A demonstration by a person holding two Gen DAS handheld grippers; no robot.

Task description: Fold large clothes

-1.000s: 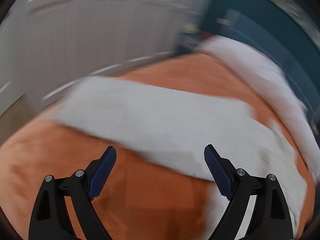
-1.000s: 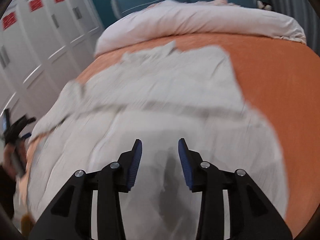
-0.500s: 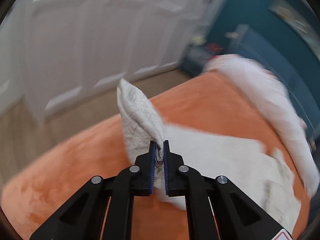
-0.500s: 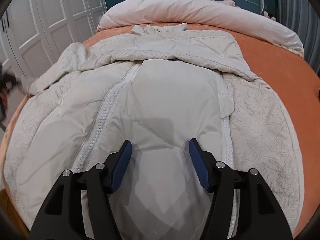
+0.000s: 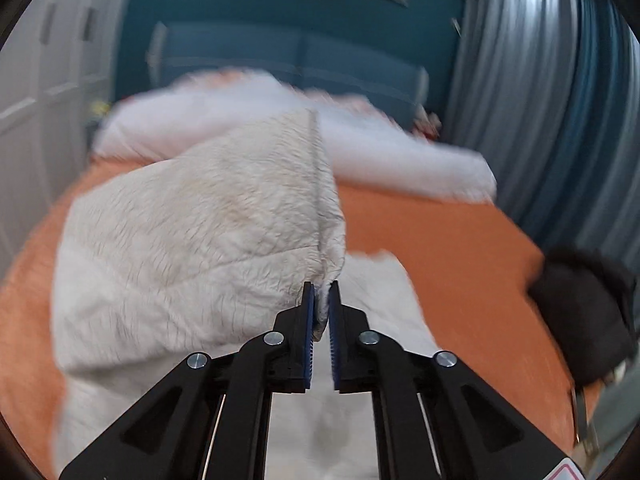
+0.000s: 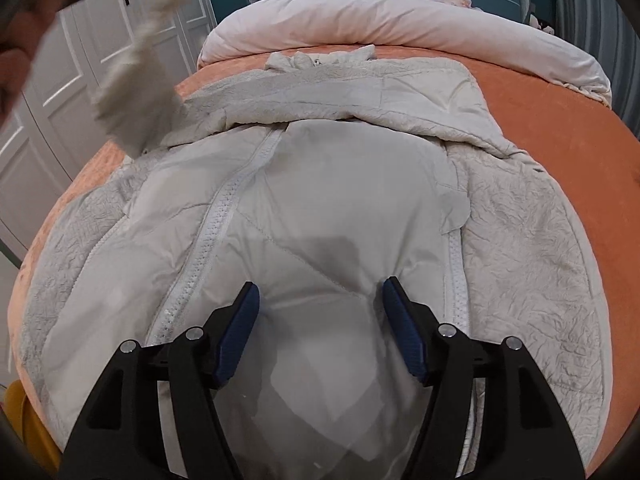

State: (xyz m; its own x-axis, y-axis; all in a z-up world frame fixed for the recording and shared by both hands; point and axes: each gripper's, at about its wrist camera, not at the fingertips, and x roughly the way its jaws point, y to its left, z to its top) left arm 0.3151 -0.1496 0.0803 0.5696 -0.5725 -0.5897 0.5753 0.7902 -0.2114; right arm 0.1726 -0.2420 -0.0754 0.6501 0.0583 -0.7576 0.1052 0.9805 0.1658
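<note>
Right gripper (image 6: 320,312) at 6 o'clock, jaws spread wide, blue pads (image 6: 239,334) apart, nothing between them, hovering over the smooth inner lining of a cream coat (image 6: 320,200). Coat lies open and flat on an orange bed (image 6: 560,120), collar toward 12 o'clock. Zipper strip (image 6: 216,232) runs from centre toward 7 o'clock; second zipper edge at 4 o'clock. Crinkled outer panels at 3 and 9 o'clock. One sleeve (image 6: 136,92) lifted off the bed at 10 o'clock, blurred. Pale duvet (image 6: 400,28) bunched at 12 o'clock. White wardrobe doors (image 6: 60,92) at 9–10 o'clock.
</note>
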